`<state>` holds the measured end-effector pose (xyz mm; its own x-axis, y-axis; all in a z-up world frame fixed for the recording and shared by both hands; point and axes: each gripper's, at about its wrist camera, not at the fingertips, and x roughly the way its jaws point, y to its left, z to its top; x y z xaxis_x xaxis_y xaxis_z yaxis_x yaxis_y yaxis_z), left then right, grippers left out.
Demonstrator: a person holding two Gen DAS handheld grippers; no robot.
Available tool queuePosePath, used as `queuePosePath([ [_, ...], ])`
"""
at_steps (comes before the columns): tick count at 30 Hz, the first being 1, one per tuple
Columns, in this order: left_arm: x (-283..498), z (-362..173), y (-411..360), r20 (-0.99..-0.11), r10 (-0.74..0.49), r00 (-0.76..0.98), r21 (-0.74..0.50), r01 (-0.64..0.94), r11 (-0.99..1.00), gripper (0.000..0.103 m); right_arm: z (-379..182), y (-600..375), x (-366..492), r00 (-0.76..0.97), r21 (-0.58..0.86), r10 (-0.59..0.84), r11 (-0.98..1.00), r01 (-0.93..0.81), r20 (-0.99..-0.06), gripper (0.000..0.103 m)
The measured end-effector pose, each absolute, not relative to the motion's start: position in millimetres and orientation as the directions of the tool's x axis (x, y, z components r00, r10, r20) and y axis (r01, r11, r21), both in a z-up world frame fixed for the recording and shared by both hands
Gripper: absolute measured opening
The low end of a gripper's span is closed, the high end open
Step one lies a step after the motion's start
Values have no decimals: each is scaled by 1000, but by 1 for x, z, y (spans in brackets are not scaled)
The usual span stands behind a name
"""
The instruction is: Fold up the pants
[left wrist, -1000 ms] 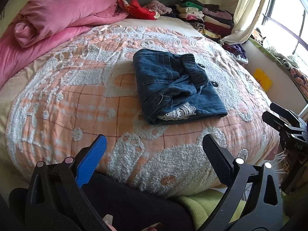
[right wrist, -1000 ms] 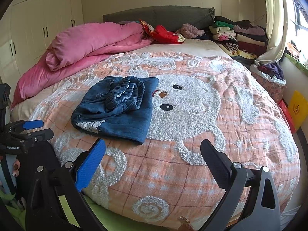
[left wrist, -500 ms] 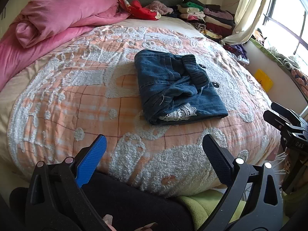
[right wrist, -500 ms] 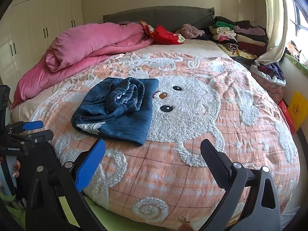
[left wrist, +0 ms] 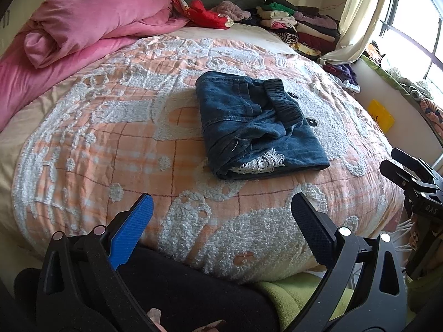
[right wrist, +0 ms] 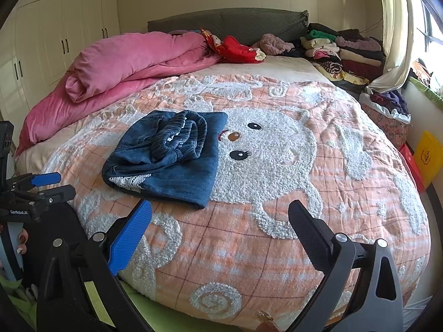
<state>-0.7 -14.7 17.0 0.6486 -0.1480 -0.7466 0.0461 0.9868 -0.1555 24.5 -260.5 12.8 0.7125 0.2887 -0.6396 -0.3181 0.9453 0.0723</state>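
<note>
The dark blue denim pants (left wrist: pixel 257 121) lie folded into a compact bundle on the orange and white bedspread (left wrist: pixel 110 144), with white lace trim showing at the near edge. They also show in the right wrist view (right wrist: pixel 169 155). My left gripper (left wrist: pixel 221 215) is open and empty, held back at the near edge of the bed, apart from the pants. My right gripper (right wrist: pixel 220 221) is open and empty, also at the near edge. Each gripper shows at the side of the other's view: the right one (left wrist: pixel 415 177), the left one (right wrist: pixel 36 188).
A rolled pink duvet (left wrist: pixel 91 25) lies at the far left of the bed. Stacks of folded clothes (left wrist: pixel 299 25) and a red garment (left wrist: pixel 205 13) sit by the headboard. A curtain and window are at the right, a yellow box (right wrist: pixel 427 157) on the floor, wardrobes (right wrist: pixel 55 44) at the left.
Both views have shifted very slightly; the pants sit a little lower in the frames. The pants and both grippers' jaws are unchanged.
</note>
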Motion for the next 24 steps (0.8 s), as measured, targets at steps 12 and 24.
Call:
queuePosePath([
  [12,0,17,-14,-748,-147,648,-154,47,987,93,12,-262,25,715,72,283,948,-311,-640,98],
  [24,-2,18,-11,-749,-144,647,-153,43,987,93,12,-263,23,717,70,276,950,-303,-640,98],
])
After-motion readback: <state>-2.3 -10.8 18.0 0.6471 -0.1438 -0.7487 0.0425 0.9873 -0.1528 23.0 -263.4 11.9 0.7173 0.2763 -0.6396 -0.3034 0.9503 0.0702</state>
